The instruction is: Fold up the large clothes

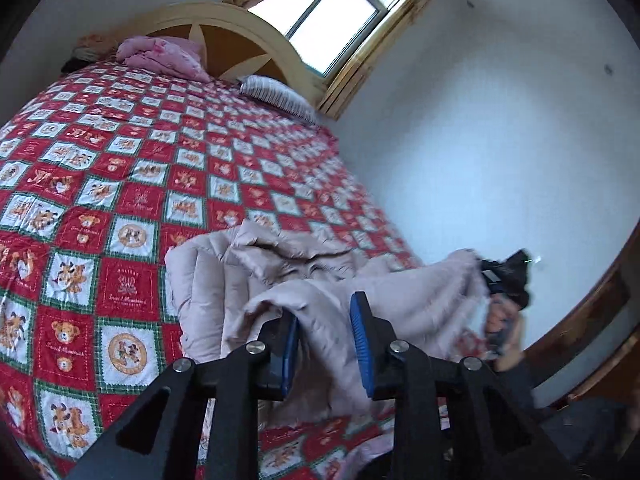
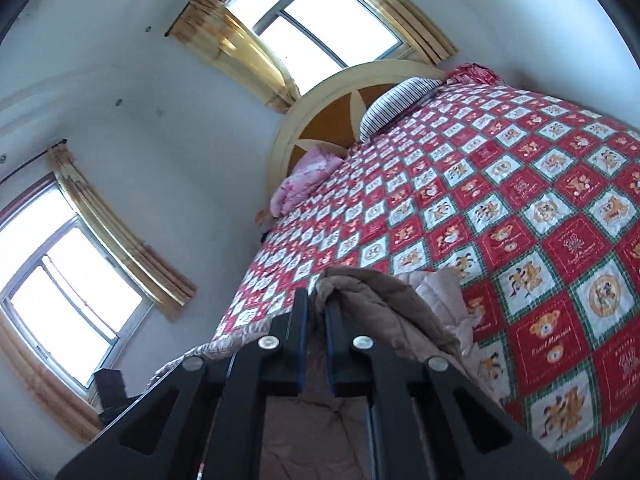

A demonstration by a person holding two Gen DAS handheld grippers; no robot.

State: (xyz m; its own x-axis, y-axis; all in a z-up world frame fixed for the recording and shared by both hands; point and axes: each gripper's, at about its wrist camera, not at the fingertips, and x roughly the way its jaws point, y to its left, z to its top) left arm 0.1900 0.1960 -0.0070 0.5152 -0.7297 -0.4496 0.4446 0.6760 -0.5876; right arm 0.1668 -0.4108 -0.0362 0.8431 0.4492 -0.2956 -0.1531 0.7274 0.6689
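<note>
1. The bed (image 1: 100, 168) filled most of both views, covered in a red, white and green checked quilt printed with teddy bears, running up to a pale arched headboard (image 1: 240, 28) below a window (image 1: 340, 12) with yellow curtains.
2. The task's thing, a pale beige padded coat (image 1: 256, 276), lay bunched at the near end of the bed, part of it lifted off the quilt and stretched between my two tools.
3. A pink folded blanket (image 1: 160, 56) and a striped pillow (image 1: 276, 94) sat by the headboard, well apart from the coat.
4. My left gripper (image 1: 324, 320) had its blue-padded jaws standing apart; coat fabric lay between them and draped over the left finger, but the pads were not pressing on it.
5. My right gripper (image 2: 316, 312) was clenched, its jaws nearly together and pinching a brownish edge of the coat, which hung down beside it.
</note>
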